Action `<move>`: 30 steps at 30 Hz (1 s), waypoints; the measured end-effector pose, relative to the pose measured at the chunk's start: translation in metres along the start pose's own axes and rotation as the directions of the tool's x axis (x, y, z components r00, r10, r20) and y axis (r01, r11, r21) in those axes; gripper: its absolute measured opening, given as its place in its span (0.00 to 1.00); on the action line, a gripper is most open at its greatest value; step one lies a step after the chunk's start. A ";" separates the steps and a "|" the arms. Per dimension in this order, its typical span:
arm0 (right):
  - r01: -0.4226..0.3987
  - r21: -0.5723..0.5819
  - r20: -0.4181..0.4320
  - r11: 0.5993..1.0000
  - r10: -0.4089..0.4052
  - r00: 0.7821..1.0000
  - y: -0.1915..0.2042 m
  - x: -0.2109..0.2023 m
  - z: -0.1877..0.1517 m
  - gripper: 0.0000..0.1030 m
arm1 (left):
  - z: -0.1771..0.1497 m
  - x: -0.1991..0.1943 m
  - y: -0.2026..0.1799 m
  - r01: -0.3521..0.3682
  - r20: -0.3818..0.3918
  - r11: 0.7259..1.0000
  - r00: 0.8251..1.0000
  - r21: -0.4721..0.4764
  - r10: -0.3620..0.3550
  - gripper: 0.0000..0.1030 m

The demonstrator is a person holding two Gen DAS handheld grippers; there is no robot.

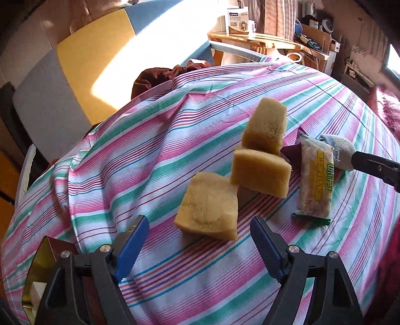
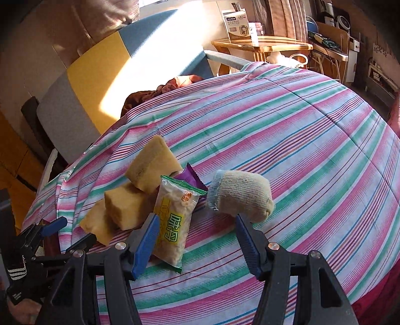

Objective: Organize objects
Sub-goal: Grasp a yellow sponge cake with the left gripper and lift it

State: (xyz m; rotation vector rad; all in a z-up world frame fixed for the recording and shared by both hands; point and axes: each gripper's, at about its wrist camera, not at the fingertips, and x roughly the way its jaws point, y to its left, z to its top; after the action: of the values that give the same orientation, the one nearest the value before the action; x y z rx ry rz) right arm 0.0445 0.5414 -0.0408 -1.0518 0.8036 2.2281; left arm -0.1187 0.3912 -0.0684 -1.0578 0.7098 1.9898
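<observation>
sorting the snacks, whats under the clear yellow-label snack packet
A purple wrapper pokes out from beneath the snack packet's far end, on the striped cloth. How much of it lies underneath is covered.

Striped cloth [image 2: 287,120], pink, green and white, covering the surface. Behind: blue-and-yellow panel [image 2: 105,57] in strong sunlight; wooden side table [image 2: 262,46] bearing white box [image 2: 236,23]; curtains [image 2: 285,17]; cluttered shelving.

Three sponges [image 1: 260,172] clustered on striped cloth [image 1: 175,140], touching. Snack packet [image 2: 172,225] just right of them; rolled sock [image 2: 242,197] further right.
</observation>
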 end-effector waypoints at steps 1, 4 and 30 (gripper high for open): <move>-0.002 0.000 -0.001 1.000 0.002 1.000 0.000 0.000 0.000 0.61 | 0.002 0.004 0.000 0.003 -0.002 1.000 1.000 0.001 -0.003 0.81; -0.001 0.001 -0.003 1.000 0.001 1.000 0.001 0.002 0.001 0.61 | 0.009 0.014 0.000 -0.007 -0.007 1.000 1.000 0.013 0.007 0.83; -0.053 -0.035 -0.097 0.998 0.050 0.994 0.031 0.047 -0.009 0.72 | -0.084 -0.092 0.007 -0.051 0.160 0.978 0.983 -0.203 0.084 0.53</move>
State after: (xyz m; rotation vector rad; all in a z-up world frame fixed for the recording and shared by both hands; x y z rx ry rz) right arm 0.0023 0.5245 -0.0751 -1.1763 0.8416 2.2578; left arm -0.0543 0.2909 -0.0310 -0.9749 0.4699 2.2149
